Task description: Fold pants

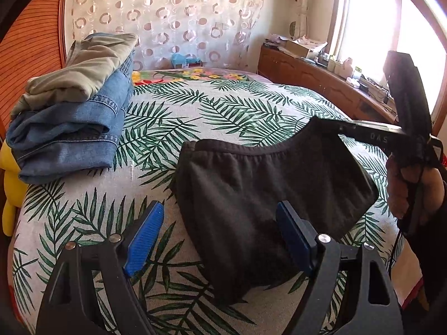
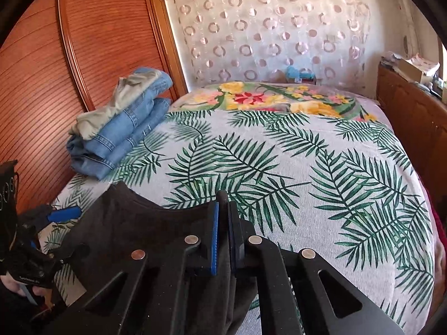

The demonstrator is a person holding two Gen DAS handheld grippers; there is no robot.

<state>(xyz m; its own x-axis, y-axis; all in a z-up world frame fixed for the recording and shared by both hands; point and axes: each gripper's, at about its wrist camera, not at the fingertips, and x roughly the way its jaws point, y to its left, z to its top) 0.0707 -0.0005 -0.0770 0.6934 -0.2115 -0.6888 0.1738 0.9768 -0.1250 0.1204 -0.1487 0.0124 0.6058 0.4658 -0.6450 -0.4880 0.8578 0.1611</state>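
Dark brown pants [image 1: 268, 184] lie bunched on the palm-leaf bedspread [image 1: 173, 128], waistband toward the far side. My left gripper [image 1: 220, 237] is open, its blue pads on either side of the pants' near edge, the right pad [image 1: 293, 234] over the cloth. My right gripper [image 2: 222, 223] is shut on the pants' waistband [image 2: 145, 217] and lifts that corner off the bed; it shows in the left wrist view [image 1: 335, 127] at the right. The left gripper appears in the right wrist view [image 2: 62, 213] at the lower left.
A stack of folded jeans with an olive garment on top [image 1: 75, 111] sits at the bed's left, by the wooden wardrobe [image 2: 56, 69]. A wooden cabinet with clutter [image 1: 313, 69] runs along the right under the window. A flowered blanket [image 2: 279, 97] lies at the far end.
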